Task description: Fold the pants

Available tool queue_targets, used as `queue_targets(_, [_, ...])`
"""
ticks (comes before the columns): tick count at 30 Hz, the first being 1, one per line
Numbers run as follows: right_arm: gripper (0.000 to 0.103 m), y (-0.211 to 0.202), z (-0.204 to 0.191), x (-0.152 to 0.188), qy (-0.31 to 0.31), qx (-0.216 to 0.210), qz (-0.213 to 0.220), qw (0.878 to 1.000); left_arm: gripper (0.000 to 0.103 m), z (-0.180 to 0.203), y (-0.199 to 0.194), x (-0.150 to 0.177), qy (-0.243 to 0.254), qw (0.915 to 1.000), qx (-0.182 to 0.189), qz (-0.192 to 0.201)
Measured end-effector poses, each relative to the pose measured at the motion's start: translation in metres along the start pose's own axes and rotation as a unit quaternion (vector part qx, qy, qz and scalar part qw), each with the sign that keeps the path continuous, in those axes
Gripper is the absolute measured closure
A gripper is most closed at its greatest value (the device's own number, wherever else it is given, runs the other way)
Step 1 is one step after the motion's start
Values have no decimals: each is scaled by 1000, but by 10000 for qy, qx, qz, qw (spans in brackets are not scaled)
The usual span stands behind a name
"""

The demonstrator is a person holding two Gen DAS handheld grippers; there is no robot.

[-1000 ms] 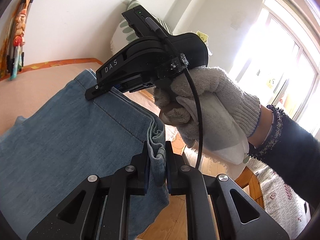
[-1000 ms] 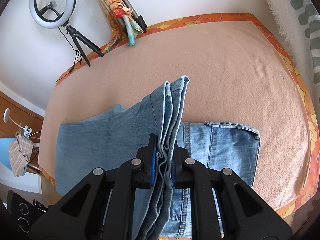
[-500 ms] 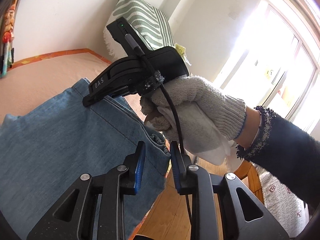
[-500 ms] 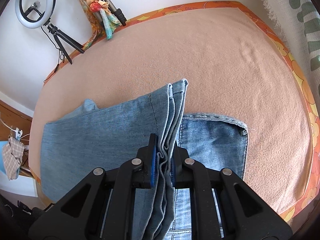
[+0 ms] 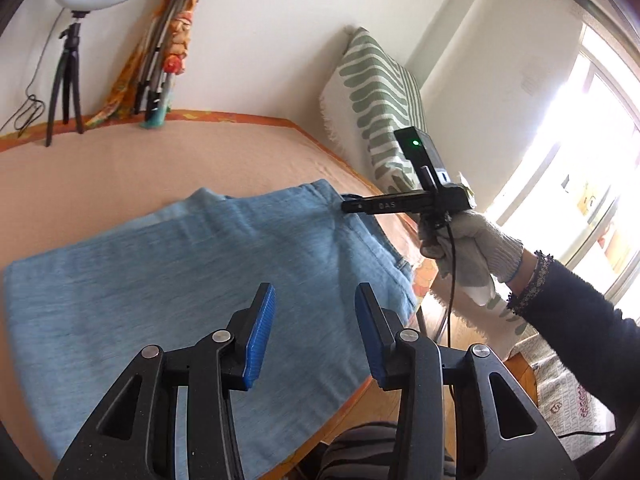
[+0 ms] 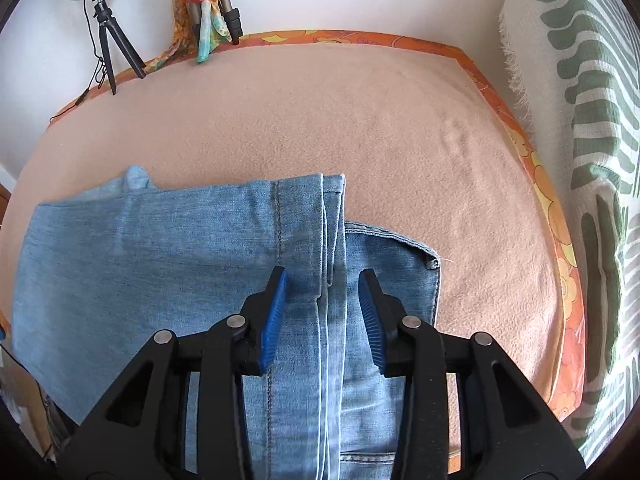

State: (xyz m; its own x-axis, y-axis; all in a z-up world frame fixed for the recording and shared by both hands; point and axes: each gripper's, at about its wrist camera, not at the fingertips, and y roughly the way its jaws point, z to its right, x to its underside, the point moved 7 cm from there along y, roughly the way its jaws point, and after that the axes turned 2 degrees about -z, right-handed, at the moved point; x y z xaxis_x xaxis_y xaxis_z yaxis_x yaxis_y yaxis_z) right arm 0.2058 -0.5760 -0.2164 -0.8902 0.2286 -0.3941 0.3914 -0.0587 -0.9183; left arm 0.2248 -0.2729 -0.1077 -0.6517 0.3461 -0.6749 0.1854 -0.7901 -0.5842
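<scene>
Pants point(image 6: 160, 264): blue denim, lying on the peach bed cover point(image 6: 360, 120), near its front edge; leg ends folded over toward the waistband point(image 6: 392, 236), which peeks out beyond them
Left gripper point(image 5: 314, 334): your jaws have just been opening; now parted, nothing between them, denim below and ahead
Right gripper point(image 6: 322, 316): your jaws have just been opening too; the stacked hems point(image 6: 332, 240) lie between the blue pads, which no longer press on them; seen from the left camera it sits at the far corner, its tips hard to read there
Handling: denim is soft but weighty; it drapes, holds a crease fairly well and will not slip much on that fuzzy cover; several layers make a thick bite
Where to grip: take the folded edge or the hem stack, all layers together, one gripper near each corner; probably lift low, so the layers stay aligned
</scene>
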Motion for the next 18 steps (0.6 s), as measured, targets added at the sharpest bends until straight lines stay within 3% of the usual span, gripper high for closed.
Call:
queue_targets(5, [64,-23,-8,6,55,55,267,9996,55,-53,-41,24,-442,9961,-692,314])
queue_targets(13, [58,-47,-95,0,-94,-1112,435,9928,54,-116,-74,81,-1258,9796,-1496,457])
queue_targets(18, [50,-55,-176,-13,-508,-1823,301,9815,54,-128,-75,102,-1552,9749,-1529,470])
